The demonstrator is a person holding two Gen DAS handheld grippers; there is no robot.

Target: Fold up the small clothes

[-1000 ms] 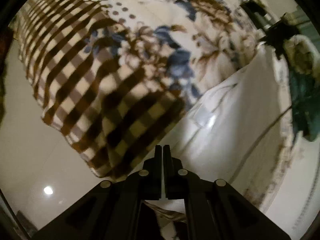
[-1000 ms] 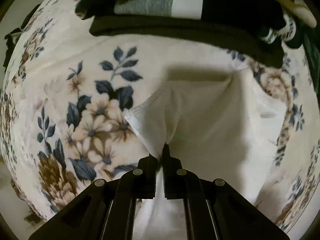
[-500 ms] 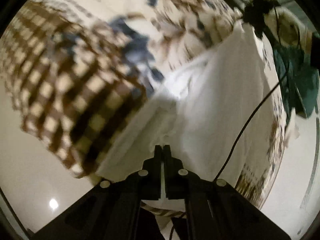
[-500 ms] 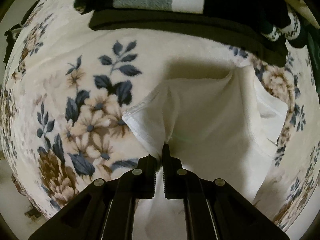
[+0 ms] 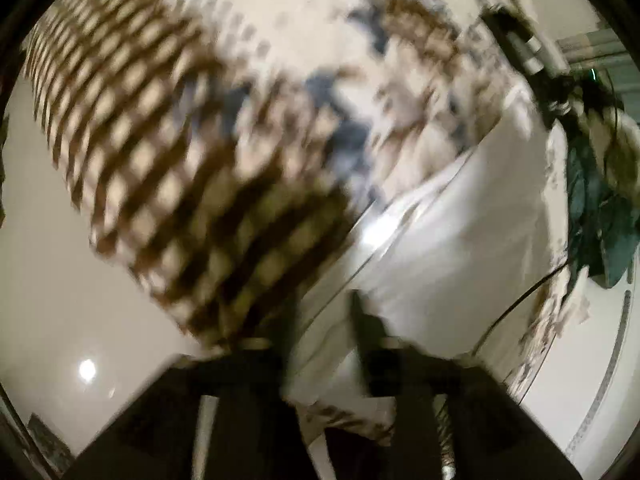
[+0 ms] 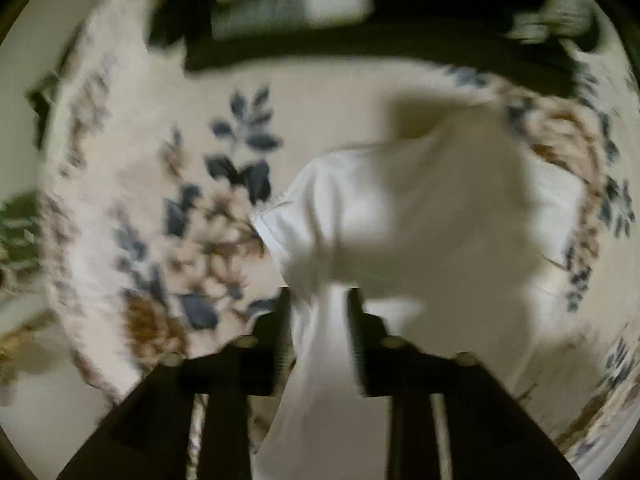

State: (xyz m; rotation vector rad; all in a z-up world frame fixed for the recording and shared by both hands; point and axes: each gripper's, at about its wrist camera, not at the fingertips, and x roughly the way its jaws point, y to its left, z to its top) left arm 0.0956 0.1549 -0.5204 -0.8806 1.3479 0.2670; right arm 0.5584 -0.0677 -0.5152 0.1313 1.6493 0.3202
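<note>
On the flowered bedspread (image 6: 168,148) lies the white garment (image 6: 440,208), its fabric running up between both pairs of tongs. Left tongs (image 5: 324,304) and right tongs (image 6: 318,300) are opening, their jaws spread with cloth loose between them. Dark folded clothes (image 6: 360,44) sit beyond; both views are blurred.

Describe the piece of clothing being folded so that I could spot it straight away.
Start from the big floral blanket with blue leaves and brown blooms that covers the surface. On it, below the dark stack of clothes at the far edge, lies the white garment, with cloth between the opening right tongs. It is the only plain white piece, stitched along its hem.
</note>
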